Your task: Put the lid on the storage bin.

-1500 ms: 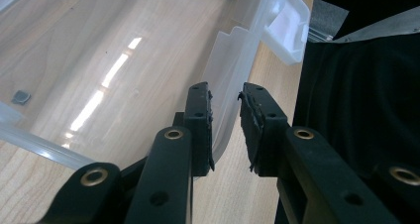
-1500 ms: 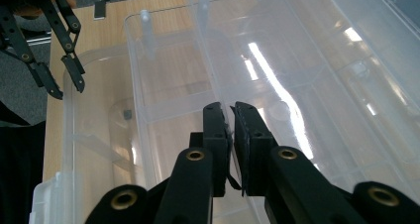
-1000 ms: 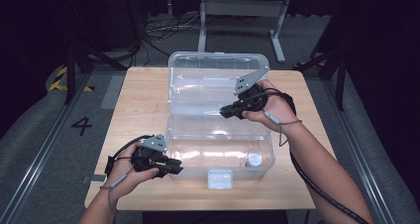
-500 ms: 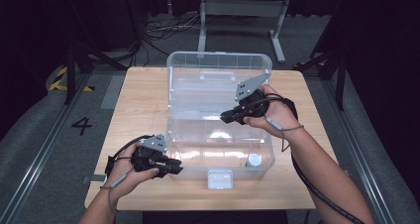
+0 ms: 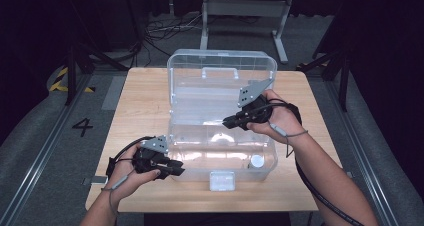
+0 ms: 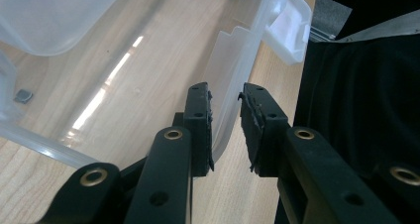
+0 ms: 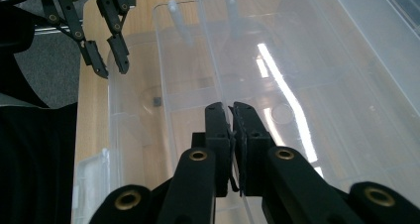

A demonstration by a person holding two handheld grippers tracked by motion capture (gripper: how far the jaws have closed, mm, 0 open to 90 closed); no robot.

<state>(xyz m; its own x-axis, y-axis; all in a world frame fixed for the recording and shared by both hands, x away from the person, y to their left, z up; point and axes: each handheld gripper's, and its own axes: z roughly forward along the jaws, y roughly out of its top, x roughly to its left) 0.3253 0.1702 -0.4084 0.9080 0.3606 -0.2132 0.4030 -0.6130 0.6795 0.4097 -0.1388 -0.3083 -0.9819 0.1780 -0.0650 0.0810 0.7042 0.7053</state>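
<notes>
Clear plastic storage box (image 5: 220,151) is sitting open mid-table | left gripper (image 5: 176,170) is straddling its front corner wall, jaws partly apart | right gripper (image 5: 226,121) is pinching the box's rear rim.

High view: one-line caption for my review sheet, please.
Open clear plastic box on a wooden table; left gripper at its front-left wall, right gripper shut on a thin clear inner edge.

Right gripper (image 7: 232,116): its two black jaws, nearly together, clamp a thin clear edge of the transparent plastic box (image 7: 307,85). A small dark object (image 7: 157,101) lies inside. The left gripper (image 7: 113,63), jaws apart, straddles the box's far corner above the table (image 7: 91,110).
</notes>
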